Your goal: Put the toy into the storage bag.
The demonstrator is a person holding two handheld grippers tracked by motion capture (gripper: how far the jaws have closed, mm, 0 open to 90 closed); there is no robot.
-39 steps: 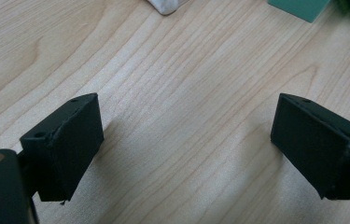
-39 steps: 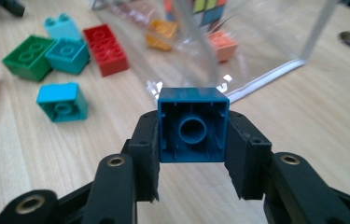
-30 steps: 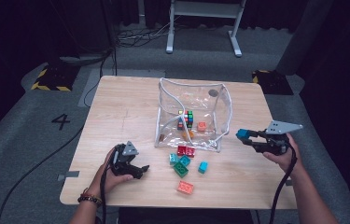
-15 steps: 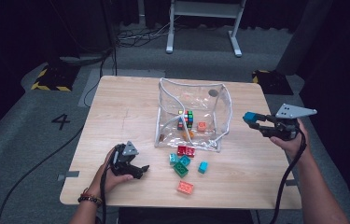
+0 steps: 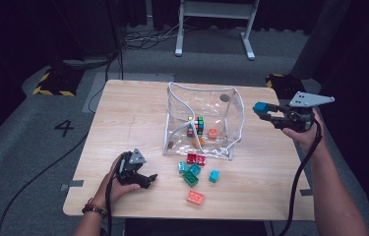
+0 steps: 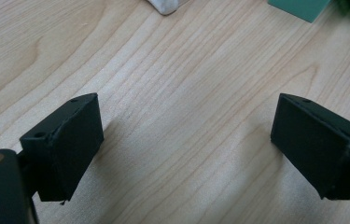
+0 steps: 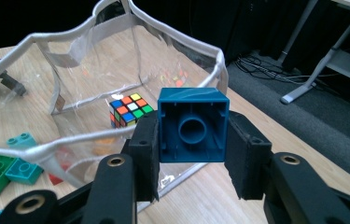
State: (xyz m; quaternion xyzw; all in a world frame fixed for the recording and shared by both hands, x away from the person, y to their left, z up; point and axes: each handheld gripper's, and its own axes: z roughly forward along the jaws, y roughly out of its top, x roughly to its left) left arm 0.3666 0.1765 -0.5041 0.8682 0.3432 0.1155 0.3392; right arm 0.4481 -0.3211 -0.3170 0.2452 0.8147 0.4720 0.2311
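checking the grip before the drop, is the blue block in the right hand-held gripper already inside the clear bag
No, the blue block sits clamped between the jaws of the right hand-held gripper, outside the clear bag.

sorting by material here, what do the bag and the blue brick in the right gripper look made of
Bag: likely soft clear vinyl, glossy, see-through walls that sag, with white fabric-like edging. Blue brick: looks like hard moulded plastic, smooth with a slight sheen, hollow underside with a round tube, pinched between the right gripper pads.

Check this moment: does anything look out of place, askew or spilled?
Mostly orderly. The clear bag sags, its rim crooked and one side slumped. Several loose blocks lie scattered on the table in front of it. The right gripper holds a blue block squarely.
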